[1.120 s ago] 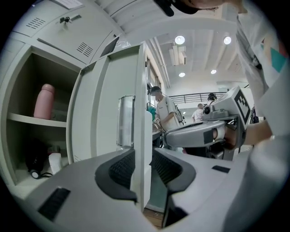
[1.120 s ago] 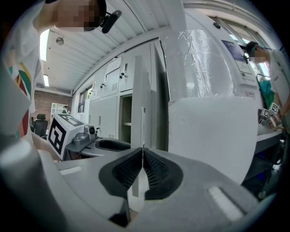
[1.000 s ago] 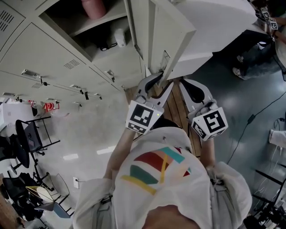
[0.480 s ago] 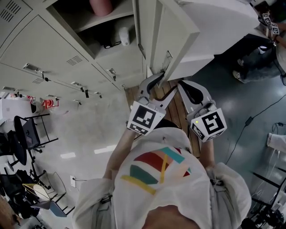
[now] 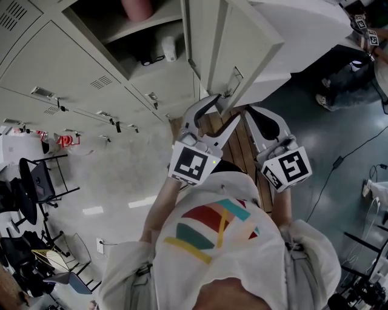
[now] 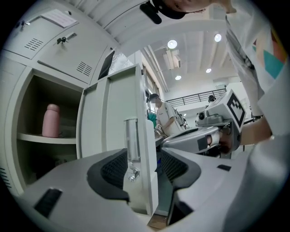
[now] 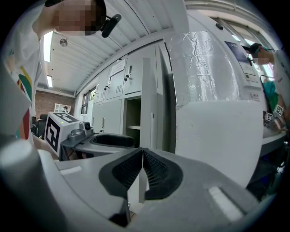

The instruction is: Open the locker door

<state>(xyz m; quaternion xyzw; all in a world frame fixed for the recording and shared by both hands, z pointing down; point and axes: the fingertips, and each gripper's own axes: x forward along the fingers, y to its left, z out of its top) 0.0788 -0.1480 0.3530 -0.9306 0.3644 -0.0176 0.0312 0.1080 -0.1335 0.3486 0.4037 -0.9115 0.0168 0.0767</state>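
Note:
The grey locker door (image 5: 242,54) stands swung open, edge toward me. My left gripper (image 5: 219,109) straddles that edge. In the left gripper view the door (image 6: 113,131) and its metal latch handle (image 6: 132,145) stand between the jaws of the left gripper (image 6: 144,165). The jaws have just been opening and the pads are off the door. My right gripper (image 5: 247,112) sits just right of the left one, below the door's corner. In the right gripper view the right gripper (image 7: 142,149) has its pads together, and the door edge (image 7: 149,113) rises beyond them.
The open compartment holds a pink bottle (image 5: 136,9) on its shelf. Shut lockers (image 5: 60,79) with latches run to the left. A large white plastic-wrapped unit (image 5: 303,30) stands right of the door. Wooden slats (image 5: 242,145) lie below the grippers; chairs (image 5: 36,181) stand far left.
The left gripper's jaws have spread wide off the door edge and the gripper has lifted slightly. The door's edge sits a little further right. The right gripper has stayed put.

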